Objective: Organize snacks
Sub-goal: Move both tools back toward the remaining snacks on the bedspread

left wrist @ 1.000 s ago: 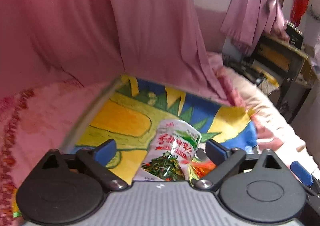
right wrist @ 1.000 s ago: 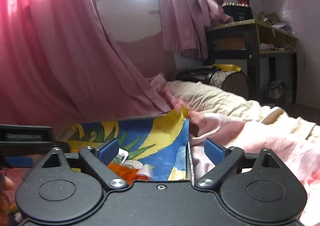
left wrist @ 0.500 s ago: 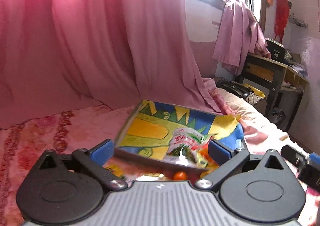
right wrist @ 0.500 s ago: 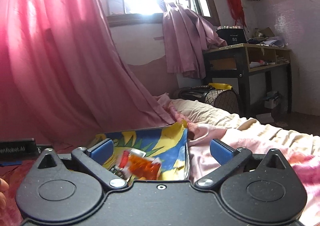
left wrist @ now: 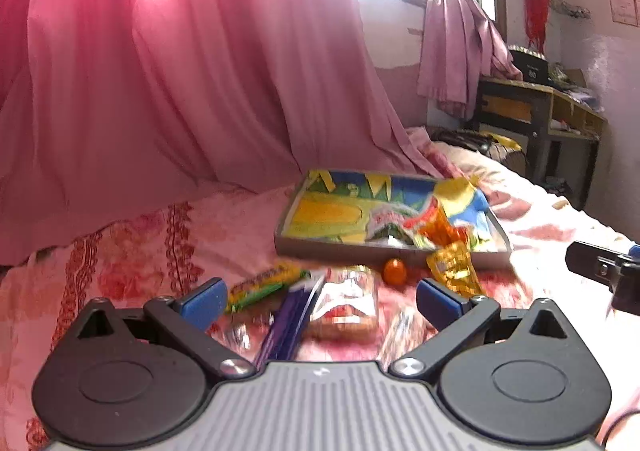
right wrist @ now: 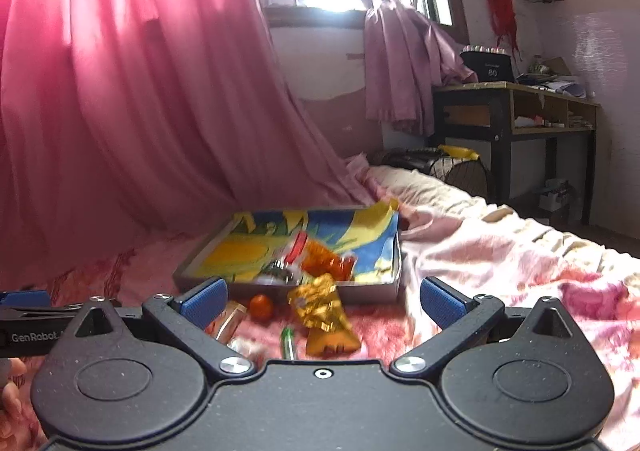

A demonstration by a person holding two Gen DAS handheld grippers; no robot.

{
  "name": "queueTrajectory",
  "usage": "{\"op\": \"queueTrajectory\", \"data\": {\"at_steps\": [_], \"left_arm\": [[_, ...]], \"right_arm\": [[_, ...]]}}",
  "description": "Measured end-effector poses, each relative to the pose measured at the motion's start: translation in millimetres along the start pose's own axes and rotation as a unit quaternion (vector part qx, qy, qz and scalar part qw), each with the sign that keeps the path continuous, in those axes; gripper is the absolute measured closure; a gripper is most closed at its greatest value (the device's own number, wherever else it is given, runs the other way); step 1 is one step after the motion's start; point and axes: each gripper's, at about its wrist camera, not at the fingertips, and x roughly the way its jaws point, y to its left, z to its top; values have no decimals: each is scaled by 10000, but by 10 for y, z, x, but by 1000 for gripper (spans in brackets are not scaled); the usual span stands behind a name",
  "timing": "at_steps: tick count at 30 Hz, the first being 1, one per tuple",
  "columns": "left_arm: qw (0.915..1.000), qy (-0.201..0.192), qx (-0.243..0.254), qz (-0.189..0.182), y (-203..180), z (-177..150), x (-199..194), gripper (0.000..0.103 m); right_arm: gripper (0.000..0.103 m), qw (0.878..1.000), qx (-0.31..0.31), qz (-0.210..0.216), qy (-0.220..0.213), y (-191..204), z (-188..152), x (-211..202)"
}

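Because the gold foil snack packet [right wrist: 320, 303] lay crumpled on the pink bedspread [right wrist: 520, 271], just in front of the tray [right wrist: 394, 285], it looked light, crinkly and slippery; a pinch at its flat sealed edge seemed safest. Both the right gripper [right wrist: 322, 301] and left gripper [left wrist: 318, 301] stood wide apart, holding nothing. Only the left view showed the green bar [left wrist: 264, 285] and the clear biscuit pack [left wrist: 346, 301]; the right showed more of the desk [right wrist: 516, 111].
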Motion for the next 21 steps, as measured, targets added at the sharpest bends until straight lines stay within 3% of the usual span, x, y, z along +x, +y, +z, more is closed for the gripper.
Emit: {"op": "queueTrajectory", "data": {"at_steps": [5,11,21], "left_arm": [[9998,148,88,-42,34,-222,-85,0],[9982,394,446,-16,4,-445,-85,0],[9952,626,743,72,-17,-559,-8,0]], "right_arm": [[1,9995,-128,-32,280,140,-131,-112],[1,9947,-384,-251,916,245,-268,-20],[1,9872,-564,-337,1454,291,-358,171]]}}
